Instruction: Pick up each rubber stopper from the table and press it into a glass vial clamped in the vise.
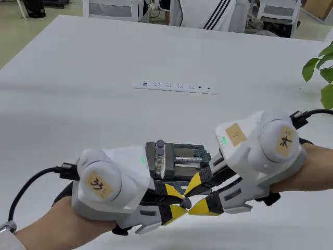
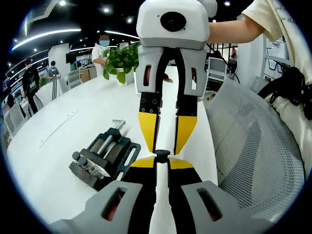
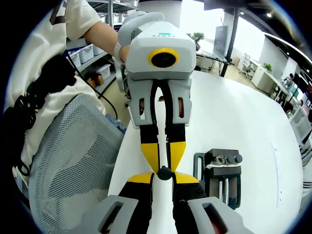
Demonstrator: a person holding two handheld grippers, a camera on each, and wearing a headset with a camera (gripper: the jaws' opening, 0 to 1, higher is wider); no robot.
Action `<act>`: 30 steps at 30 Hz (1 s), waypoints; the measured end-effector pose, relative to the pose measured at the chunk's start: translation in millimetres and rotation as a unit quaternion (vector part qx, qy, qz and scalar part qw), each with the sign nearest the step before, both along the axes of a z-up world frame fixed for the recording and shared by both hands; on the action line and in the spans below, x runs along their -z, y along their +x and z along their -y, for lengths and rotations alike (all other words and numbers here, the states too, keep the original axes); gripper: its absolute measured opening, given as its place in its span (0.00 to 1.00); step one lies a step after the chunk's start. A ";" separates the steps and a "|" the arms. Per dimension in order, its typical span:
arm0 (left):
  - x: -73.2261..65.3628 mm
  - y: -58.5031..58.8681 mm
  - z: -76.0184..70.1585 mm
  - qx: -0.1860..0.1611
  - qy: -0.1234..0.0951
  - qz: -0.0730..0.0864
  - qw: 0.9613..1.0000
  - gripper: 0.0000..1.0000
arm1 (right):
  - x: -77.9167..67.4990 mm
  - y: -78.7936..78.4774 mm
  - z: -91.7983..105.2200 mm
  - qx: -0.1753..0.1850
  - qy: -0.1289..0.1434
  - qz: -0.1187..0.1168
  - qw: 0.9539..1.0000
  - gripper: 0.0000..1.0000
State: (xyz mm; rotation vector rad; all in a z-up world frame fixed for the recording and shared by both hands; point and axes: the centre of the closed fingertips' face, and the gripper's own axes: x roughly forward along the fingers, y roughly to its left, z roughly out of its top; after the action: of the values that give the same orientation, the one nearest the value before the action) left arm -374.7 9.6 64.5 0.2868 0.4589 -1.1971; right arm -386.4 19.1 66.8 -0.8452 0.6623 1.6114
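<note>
Two hand-held grippers meet tip to tip at the bottom centre of the head view, above a white table (image 1: pixel 104 62). A small dark rubber stopper (image 1: pixel 185 201) sits exactly where their yellow tips come together.

In the right gripper view, the left gripper (image 3: pixel 164 165) comes down from the top of the frame. Its jaws are drawn almost together, pinching the stopper at their tips. In the left gripper view, the right gripper (image 2: pixel 165 146) also comes from the top, its jaws a little apart on either side of the stopper. Whether they press on it cannot be told.

This looks like a handover in the air, so this stopper is not yet in a vial.

The grey vise (image 1: pixel 187 164) stands on the table just beyond the grippers, near the lower centre of the head view. It clamps a glass vial (image 1: pixel 159 159) with a dark top that appears already stoppered. The left gripper view shows two dark tops side by side in the vise, at lower left. How many vials are left to fill cannot be told.

A tan sticker on the back of the left gripper carries what looks like a handwritten "33". The stickers on the right gripper and the small grey lettering on the left gripper's housing are unreadable. A white power strip (image 1: pixel 174 86) lies at the centre of the head view.
</note>
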 end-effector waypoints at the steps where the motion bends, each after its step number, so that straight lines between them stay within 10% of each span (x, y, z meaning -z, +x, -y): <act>1: -0.3 0.3 -0.2 -0.001 -0.001 -0.001 1.000 0.04 | -0.4 0.5 0.1 -0.002 0.000 0.002 1.000 0.10; 30: -6.2 1.1 -1.7 -0.027 -0.034 -0.018 0.999 0.04 | -2.2 5.5 -3.8 -0.010 0.004 0.026 1.000 0.08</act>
State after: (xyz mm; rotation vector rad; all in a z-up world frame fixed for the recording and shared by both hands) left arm -373.6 11.2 70.7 0.1937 0.4540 -1.1635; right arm -380.8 22.9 68.9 -0.8884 0.6119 1.6041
